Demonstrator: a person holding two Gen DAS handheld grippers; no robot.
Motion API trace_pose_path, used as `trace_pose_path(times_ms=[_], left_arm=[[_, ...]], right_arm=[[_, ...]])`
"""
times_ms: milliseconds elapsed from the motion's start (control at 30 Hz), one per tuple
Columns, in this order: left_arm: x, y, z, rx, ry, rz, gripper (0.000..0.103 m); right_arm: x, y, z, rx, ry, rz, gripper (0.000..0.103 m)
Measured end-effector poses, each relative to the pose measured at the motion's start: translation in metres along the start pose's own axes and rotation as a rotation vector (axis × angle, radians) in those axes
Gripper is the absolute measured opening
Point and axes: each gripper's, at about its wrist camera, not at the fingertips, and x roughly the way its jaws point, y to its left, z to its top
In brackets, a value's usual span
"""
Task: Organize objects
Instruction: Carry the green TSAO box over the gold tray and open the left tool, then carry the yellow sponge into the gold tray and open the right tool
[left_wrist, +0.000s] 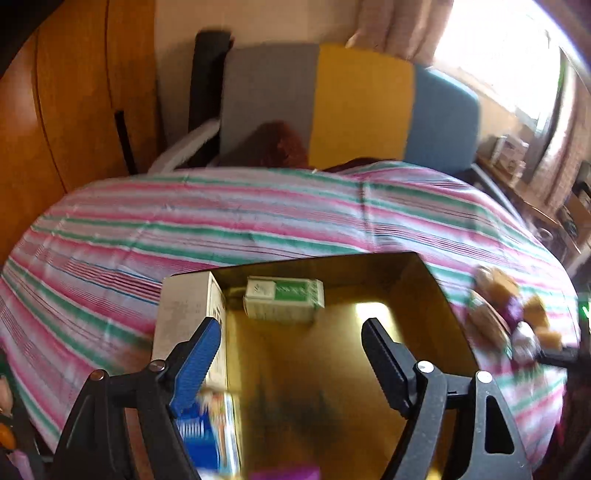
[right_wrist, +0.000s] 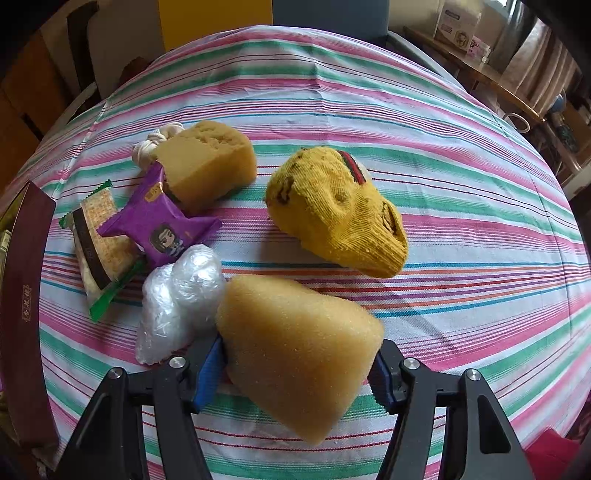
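My left gripper (left_wrist: 291, 325) is open and empty above a gold-lined box (left_wrist: 332, 369) on the striped tablecloth (left_wrist: 221, 221). In the box lie a green-and-white carton (left_wrist: 284, 297) at the back, a white carton (left_wrist: 188, 314) on the left and a blue-and-white packet (left_wrist: 210, 435) near me. My right gripper (right_wrist: 300, 354) is shut on a yellow sponge wedge (right_wrist: 291, 376). Beyond it lie a yellow sock (right_wrist: 332, 210), a second sponge (right_wrist: 210, 162), a purple snack packet (right_wrist: 162, 225), a green-edged cracker packet (right_wrist: 99, 236), a clear plastic bundle (right_wrist: 181, 295) and a white knotted cord (right_wrist: 155, 142).
The box's maroon outer wall (right_wrist: 22, 295) stands at the left edge of the right wrist view. A chair with a grey, yellow and blue back (left_wrist: 351, 103) sits behind the table. A wooden cabinet (left_wrist: 55, 110) is at the left, a cluttered side table (right_wrist: 498, 81) at the right.
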Motion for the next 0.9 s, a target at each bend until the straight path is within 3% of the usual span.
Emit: trace_pose_path(times_ms=[200,400,900], left_arm=[[-0.047,-0.02,-0.043,0.032,-0.081,-0.008,0.08],[-0.065,-0.028,-0.062,0.074,-0.136,0.046,0.08],[-0.072,-0.009,-0.082,0.051,-0.112,0.032,0.08]], right_arm=[[0.0,0.002,0.0,-0.011,-0.005,-0.015,0.066],[0.0,0.004,-0.002,-0.017,-0.01,-0.02,0.065],[-0.01,0.011,-0.006,-0.012,-0.04,-0.045,0.056]])
